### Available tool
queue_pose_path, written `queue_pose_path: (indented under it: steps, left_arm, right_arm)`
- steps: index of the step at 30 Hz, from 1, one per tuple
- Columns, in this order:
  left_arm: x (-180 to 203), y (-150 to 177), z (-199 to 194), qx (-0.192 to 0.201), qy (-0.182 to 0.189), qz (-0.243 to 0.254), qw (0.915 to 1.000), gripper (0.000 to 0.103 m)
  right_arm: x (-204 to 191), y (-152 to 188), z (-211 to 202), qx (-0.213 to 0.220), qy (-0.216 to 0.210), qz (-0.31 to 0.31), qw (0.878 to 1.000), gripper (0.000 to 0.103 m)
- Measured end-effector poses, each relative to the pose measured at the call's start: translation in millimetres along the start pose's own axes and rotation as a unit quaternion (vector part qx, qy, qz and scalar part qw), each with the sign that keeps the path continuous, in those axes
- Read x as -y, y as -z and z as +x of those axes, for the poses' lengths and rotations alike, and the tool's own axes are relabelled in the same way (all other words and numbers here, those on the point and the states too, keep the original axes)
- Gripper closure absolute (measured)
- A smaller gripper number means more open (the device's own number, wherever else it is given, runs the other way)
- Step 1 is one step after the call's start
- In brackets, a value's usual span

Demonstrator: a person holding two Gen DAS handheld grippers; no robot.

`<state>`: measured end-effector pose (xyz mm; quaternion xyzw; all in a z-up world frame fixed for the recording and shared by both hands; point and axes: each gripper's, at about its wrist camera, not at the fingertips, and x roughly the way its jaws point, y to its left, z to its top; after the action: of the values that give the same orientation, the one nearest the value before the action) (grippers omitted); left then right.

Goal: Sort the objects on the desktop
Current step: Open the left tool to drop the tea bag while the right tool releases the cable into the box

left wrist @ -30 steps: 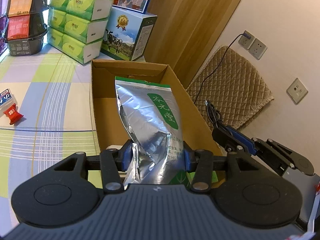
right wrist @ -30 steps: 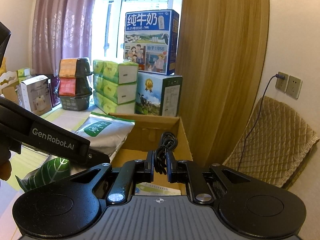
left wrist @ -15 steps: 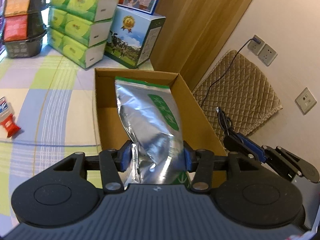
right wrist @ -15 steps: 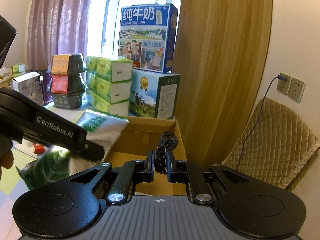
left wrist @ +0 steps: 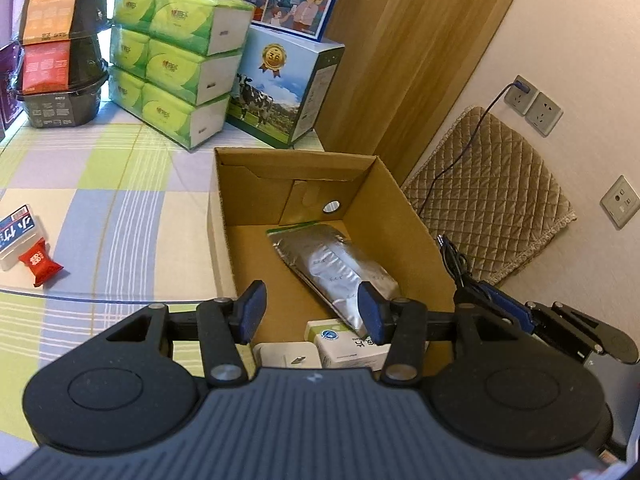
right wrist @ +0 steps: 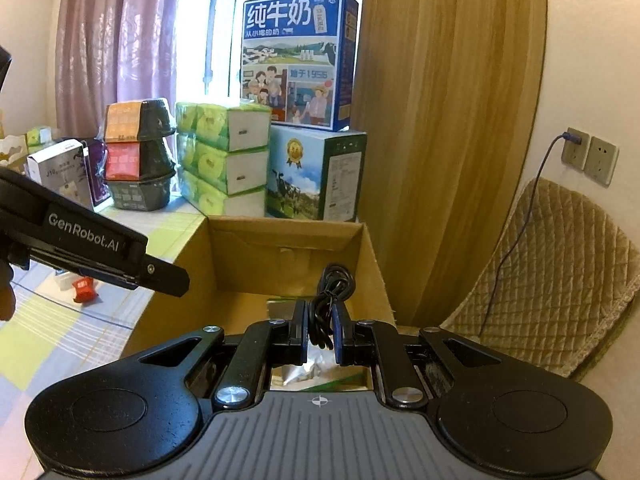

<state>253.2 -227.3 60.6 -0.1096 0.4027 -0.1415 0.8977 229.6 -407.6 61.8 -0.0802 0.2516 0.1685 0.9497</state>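
A: Nearest first: what has the left gripper [left wrist: 312,312] got?

B: Nothing now. Its blue pads [left wrist: 253,311] stand wide apart above the near end of the cardboard box [left wrist: 218,216]. Half a second ago they were clamped on the silver foil pouch [left wrist: 336,270]; that pouch now lies flat on the box floor, slanting from the far middle towards the near right corner.

A: So the drop is made?

B: I'd judge so. The pouch rests partly over a white carton with green print [left wrist: 344,346] at the near end, with another small white box [left wrist: 286,356] just left of it (both were already in there, it seems).

A: And the right gripper [right wrist: 320,322]?

B: Closed on a coiled black cable [right wrist: 330,300], the loop sticking up between its fingers, held over the box's right side. In the left view the same cable [left wrist: 454,258] shows just beyond the right wall.

A: Next, then?

B: Probably the cable goes in, with the left tool backing clear first. Farther left on the checked tablecloth [left wrist: 120,208], a small red packet [left wrist: 40,264] and a clear blue-labelled case [left wrist: 16,236] are still unsorted. Beyond them, stacked green tissue packs [left wrist: 176,72] and a milk carton box [left wrist: 284,92].
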Motion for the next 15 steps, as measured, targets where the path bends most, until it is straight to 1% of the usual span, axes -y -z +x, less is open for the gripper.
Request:
queue_pose_path:
  steps: [4,8,11,14,15]
  left_arm:
    - [-6.0,0.2,-2.9,0.001,-0.005,-0.003,1.0,0.059]
    - [-12.6,-0.8,-8.4,0.005,-0.011,-0.006,0.9999,0.059]
    - [-18.2,0.8,-15.0,0.009,-0.014,-0.009,0.9998,0.059]
    - [-24.4,5.0,-22.0,0.012,-0.018,-0.012,0.9997,0.054]
    - [-26.2,6.5,-24.2,0.014,-0.02,-0.013,0.9996,0.053]
  right_arm:
    - [-2.3,-5.6,2.9,0.001,-0.008,0.006,1.0,0.094]
    - [-4.1,-13.1,8.2,-0.002,-0.037,0.018,0.999,0.094]
    - [-5.4,-16.3,5.6,0.005,-0.037,0.022,0.999,0.092]
    - [-3.7,-11.1,0.2,0.0,-0.037,0.034,0.999,0.084]
    - [-3.6,-8.3,-2.6,-0.002,-0.038,0.036,0.999,0.078]
